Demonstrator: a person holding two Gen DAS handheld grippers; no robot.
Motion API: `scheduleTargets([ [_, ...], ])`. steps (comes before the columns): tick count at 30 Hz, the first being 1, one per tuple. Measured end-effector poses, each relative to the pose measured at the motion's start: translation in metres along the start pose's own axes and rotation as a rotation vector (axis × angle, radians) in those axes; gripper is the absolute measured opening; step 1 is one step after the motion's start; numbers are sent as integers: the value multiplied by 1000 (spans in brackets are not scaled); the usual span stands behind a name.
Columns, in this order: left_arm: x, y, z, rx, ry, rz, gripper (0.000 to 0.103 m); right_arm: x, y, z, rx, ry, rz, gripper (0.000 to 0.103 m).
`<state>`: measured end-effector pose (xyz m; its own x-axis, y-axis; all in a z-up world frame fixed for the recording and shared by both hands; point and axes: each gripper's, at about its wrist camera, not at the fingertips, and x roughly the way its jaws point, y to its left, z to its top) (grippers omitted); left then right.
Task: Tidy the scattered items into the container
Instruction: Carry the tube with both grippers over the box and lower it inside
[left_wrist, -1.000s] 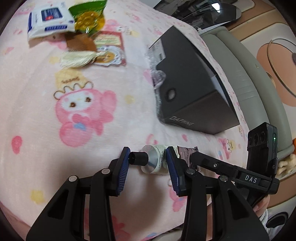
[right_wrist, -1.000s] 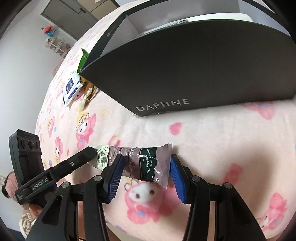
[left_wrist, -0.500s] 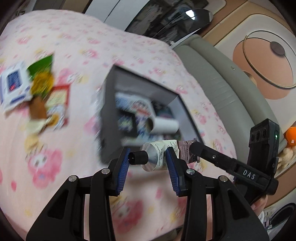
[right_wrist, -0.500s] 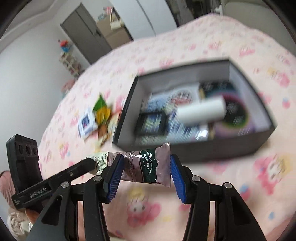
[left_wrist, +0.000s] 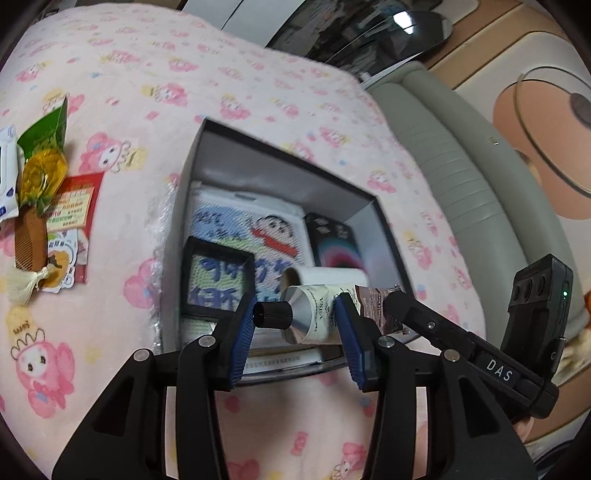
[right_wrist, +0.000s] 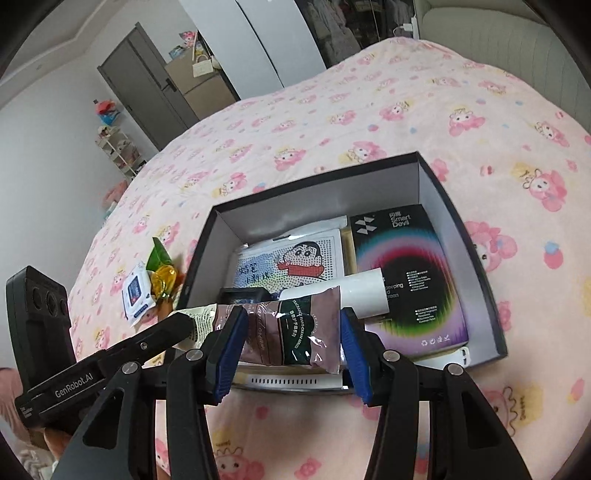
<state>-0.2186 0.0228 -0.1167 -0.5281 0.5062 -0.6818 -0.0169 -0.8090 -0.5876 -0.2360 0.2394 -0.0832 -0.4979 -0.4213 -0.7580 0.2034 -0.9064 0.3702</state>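
Mauve-and-cream hand cream tube (right_wrist: 291, 332): I hold it above the box's near edge.
Left gripper (left_wrist: 295, 325): clamped on cap end.
Right gripper (right_wrist: 290, 345): clamped on crimped end.
Black box (right_wrist: 476, 258): open, half filled.
Left wrist view only: red leaflet (left_wrist: 72, 214) on blanket (left_wrist: 258, 92).

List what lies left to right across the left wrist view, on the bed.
white wipes packet → green-and-gold snack bag → red leaflet → black box → hand cream tube held over the box's near edge.
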Motion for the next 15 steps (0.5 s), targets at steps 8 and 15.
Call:
scheduleTargets([
  [8,14,6,3,9,65,104,48,38,0,-6,37,81,13,47],
  [15,23,-10,2,92,108,218,49,46,11,-13,-16,158,-5,47],
])
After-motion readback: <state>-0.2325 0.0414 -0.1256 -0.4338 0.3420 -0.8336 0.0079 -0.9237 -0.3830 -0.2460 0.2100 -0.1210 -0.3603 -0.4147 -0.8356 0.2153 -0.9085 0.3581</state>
